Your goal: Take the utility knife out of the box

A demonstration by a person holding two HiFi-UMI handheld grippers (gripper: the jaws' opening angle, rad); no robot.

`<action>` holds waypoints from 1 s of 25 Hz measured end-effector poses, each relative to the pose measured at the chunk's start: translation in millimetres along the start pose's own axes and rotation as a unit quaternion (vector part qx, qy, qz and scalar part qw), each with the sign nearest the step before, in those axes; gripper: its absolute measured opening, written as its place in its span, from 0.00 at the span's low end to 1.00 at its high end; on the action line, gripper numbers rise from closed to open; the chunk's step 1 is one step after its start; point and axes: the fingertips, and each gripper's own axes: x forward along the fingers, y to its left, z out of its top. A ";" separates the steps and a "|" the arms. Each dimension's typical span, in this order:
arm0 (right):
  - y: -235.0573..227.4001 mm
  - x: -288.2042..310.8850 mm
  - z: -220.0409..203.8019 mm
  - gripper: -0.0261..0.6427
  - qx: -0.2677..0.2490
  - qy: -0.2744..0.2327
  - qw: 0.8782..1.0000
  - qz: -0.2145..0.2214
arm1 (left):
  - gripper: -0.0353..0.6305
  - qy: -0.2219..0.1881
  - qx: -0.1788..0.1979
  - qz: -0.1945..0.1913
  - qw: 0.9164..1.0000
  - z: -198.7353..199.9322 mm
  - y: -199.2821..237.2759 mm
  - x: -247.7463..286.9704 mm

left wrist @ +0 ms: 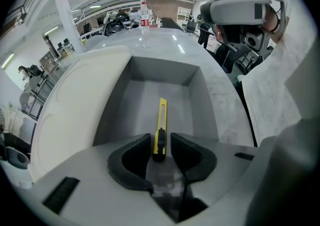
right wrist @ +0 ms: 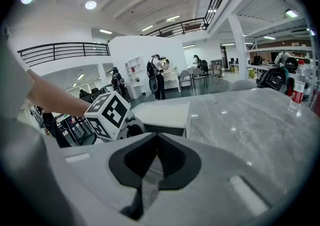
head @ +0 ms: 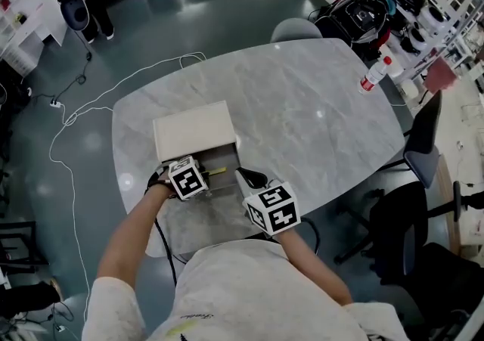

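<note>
A white box [head: 193,131] lies on the grey marble table [head: 318,120], its grey inner tray [left wrist: 150,77] pulled out toward me. A yellow utility knife [left wrist: 161,120] lies lengthwise on the tray floor; in the head view the knife [head: 218,172] shows as a thin yellow sliver. My left gripper [left wrist: 160,151] points steeply down into the tray, its jaws open and straddling the knife's black near end, a slim gap on the right side. My right gripper [right wrist: 157,138] hovers just right of the tray, shut with nothing in it. It looks across at the left gripper's marker cube [right wrist: 110,115].
A water bottle [head: 376,75] with a red label stands at the table's far right edge. Office chairs [head: 423,152] crowd the right side and another chair [head: 296,29] sits at the far end. A white cable [head: 76,152] trails on the floor at left.
</note>
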 end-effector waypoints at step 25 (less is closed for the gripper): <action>-3.5 -12.3 -1.9 0.05 -0.011 -0.008 1.000 0.021 | 0.15 -0.019 -0.031 0.065 0.997 -1.7 -4.1 -7.3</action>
